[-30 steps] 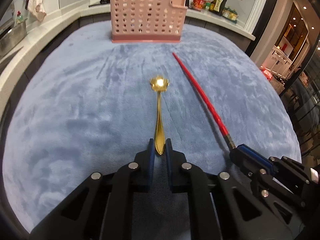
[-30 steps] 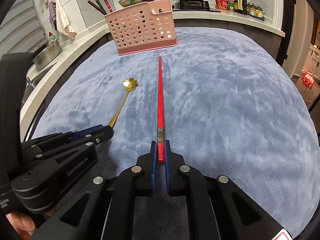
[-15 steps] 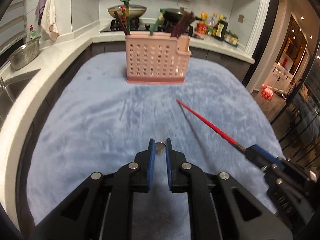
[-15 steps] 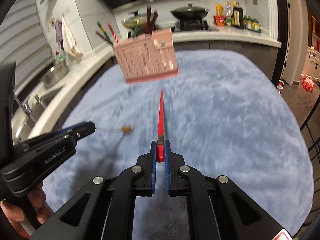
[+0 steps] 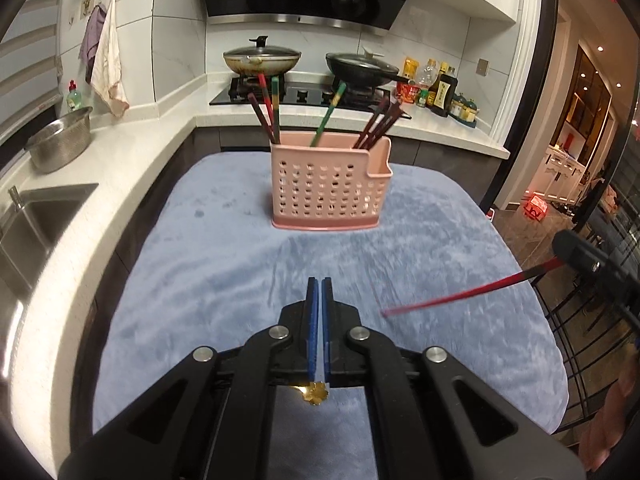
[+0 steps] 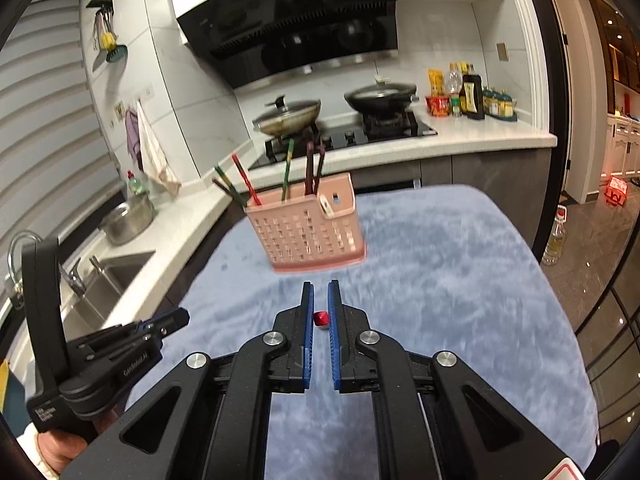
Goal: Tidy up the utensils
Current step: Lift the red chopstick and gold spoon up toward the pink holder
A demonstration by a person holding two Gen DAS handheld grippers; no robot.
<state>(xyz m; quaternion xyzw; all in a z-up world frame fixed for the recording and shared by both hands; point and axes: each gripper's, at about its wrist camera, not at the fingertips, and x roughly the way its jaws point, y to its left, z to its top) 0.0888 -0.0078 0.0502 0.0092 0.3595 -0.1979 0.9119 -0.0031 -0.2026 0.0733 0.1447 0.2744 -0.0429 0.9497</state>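
My left gripper [image 5: 320, 280] is shut, its blue pads pressed together with nothing between the tips. The gold spoon's [image 5: 315, 392] flower-shaped bowl shows below the finger roots, over the cloth. Its handle is hidden, and I cannot tell whether anything touches it. My right gripper [image 6: 321, 286] is shut on the butt end of the red chopstick [image 6: 320, 318]. In the left wrist view the chopstick [image 5: 460, 295] slants down and left from the right gripper [image 5: 566, 246]. The pink perforated holder [image 5: 328, 188] [image 6: 308, 236] stands upright at the far end with several chopsticks in it. The left gripper [image 6: 182, 316] hovers at the left.
A blue plush cloth [image 5: 200, 280] covers the table. A white counter with a sink [image 5: 36, 220] and a steel bowl [image 5: 60, 144] runs along the left. Behind the holder are a stove with two pans [image 5: 262, 60] and bottles [image 5: 440, 88]. An oil bottle [image 6: 556, 240] stands on the floor at the right.
Both grippers have risen well above the cloth and tipped up toward the holder. The chopstick came up with the right gripper. The spoon left the left fingertips, and those jaws closed fully.
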